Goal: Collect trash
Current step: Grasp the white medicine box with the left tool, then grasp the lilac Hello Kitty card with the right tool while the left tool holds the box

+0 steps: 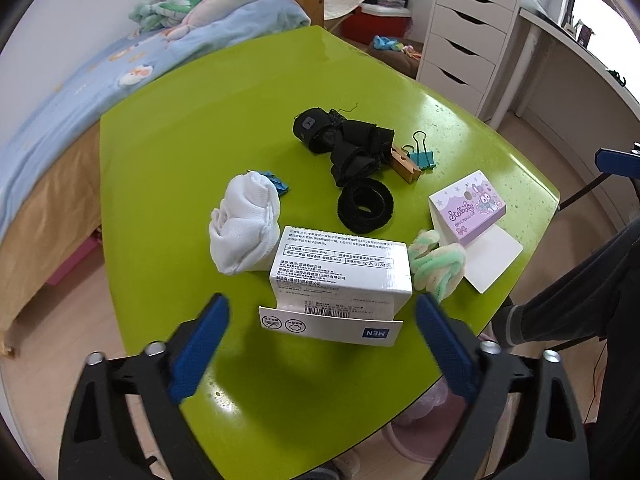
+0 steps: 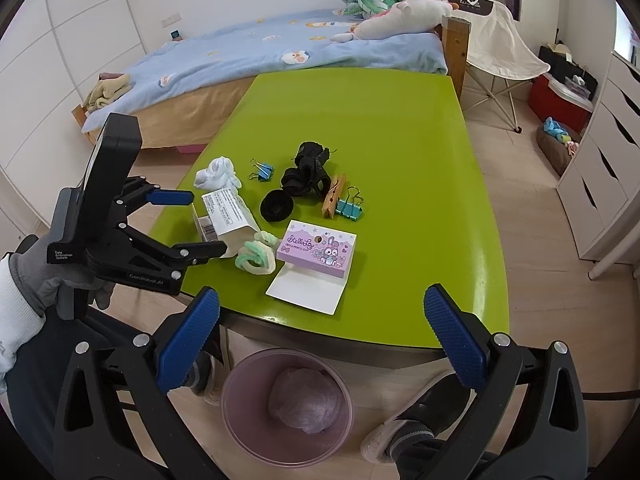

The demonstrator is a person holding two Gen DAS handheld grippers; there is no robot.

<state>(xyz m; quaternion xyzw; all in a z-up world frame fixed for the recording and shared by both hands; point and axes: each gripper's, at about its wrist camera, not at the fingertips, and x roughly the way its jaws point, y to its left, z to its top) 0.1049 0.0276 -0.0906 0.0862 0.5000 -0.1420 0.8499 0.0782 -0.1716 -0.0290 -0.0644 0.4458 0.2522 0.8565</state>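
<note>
A white printed carton (image 1: pixel 340 272) lies on the green table (image 1: pixel 200 128) with its end flap open. My left gripper (image 1: pixel 323 302) is open and straddles the carton, with a gap between each blue pad and the box. The right wrist view shows the same left gripper (image 2: pixel 200 222) at the carton (image 2: pixel 228 212). My right gripper (image 2: pixel 320 296) hangs open and empty over the table's near edge, above a pink bin (image 2: pixel 248 432) on the floor. A purple cartoon box (image 2: pixel 318 250) with an open white flap sits just ahead of it.
Near the carton lie a white sock (image 1: pixel 244 228), a pastel scrunchie (image 1: pixel 438 266), a black hair ring (image 1: pixel 366 206), black cloth (image 1: pixel 344 144), a wooden clothespin (image 1: pixel 404 164) and a teal binder clip (image 1: pixel 422 156). A bed (image 2: pixel 280 48) stands beyond the table, white drawers (image 1: pixel 468 36) to the right.
</note>
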